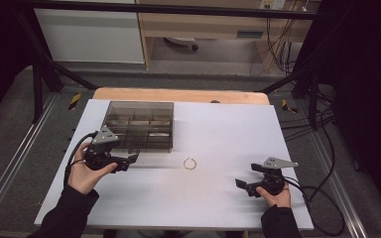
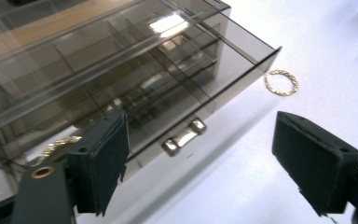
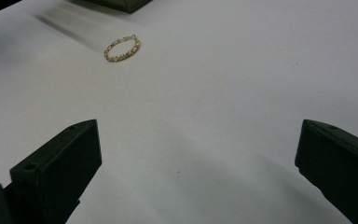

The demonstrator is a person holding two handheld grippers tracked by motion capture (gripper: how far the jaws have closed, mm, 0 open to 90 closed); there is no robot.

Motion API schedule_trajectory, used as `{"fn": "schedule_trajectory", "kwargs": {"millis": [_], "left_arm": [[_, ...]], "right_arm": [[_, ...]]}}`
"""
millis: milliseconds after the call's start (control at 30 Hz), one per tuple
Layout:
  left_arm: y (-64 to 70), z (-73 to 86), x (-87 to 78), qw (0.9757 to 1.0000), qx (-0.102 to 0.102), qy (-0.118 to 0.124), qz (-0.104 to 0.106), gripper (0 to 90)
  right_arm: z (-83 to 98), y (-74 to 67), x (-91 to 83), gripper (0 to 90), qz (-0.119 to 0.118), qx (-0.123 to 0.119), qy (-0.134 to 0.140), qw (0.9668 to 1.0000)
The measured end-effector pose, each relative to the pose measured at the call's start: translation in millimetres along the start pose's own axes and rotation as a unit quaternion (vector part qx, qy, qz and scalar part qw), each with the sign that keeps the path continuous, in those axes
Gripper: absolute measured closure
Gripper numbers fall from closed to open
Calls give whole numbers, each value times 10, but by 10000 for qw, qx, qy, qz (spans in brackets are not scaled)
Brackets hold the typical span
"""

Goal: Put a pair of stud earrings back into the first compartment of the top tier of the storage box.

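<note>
A smoky see-through compartment box (image 1: 139, 124) stands closed at the back left of the white table (image 1: 228, 124). In the left gripper view the box (image 2: 121, 60) shows a metal clasp (image 2: 184, 136) on its front wall, and a gold chain piece (image 2: 56, 147) lies inside behind the wall. A gold chain bracelet (image 1: 190, 163) lies flat on the table to the right of the box. My left gripper (image 1: 131, 159) is open just in front of the box, its jaws (image 2: 198, 163) either side of the clasp and apart from it. My right gripper (image 1: 240, 184) is open and empty, with the bracelet (image 3: 121, 48) well ahead of it.
A wooden table edge (image 1: 178, 94) shows behind the white sheet. Black frame posts (image 1: 37, 79) rise at both back corners. Cables (image 1: 322, 198) trail off the right side. Open table surface lies between the two grippers.
</note>
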State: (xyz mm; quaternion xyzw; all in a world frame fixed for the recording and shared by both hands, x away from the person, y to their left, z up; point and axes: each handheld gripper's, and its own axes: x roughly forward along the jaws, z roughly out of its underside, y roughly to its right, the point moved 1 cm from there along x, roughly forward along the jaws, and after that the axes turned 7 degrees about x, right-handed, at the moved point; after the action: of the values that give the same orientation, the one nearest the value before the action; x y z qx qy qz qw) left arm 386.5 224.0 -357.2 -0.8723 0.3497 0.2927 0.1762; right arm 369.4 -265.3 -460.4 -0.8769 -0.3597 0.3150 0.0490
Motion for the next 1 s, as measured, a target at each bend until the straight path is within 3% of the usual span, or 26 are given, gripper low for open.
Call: {"fn": "schedule_trajectory", "kwargs": {"millis": [433,1000], "left_arm": [[252,71,159,9997,124,-85,185,91],[567,118,401,9978,359,-227,518,80]], "right_arm": [[0,-1,-1,8,-4,-1,-4,10000],[2,-4,2,8,1,20,-23,10000]]}}
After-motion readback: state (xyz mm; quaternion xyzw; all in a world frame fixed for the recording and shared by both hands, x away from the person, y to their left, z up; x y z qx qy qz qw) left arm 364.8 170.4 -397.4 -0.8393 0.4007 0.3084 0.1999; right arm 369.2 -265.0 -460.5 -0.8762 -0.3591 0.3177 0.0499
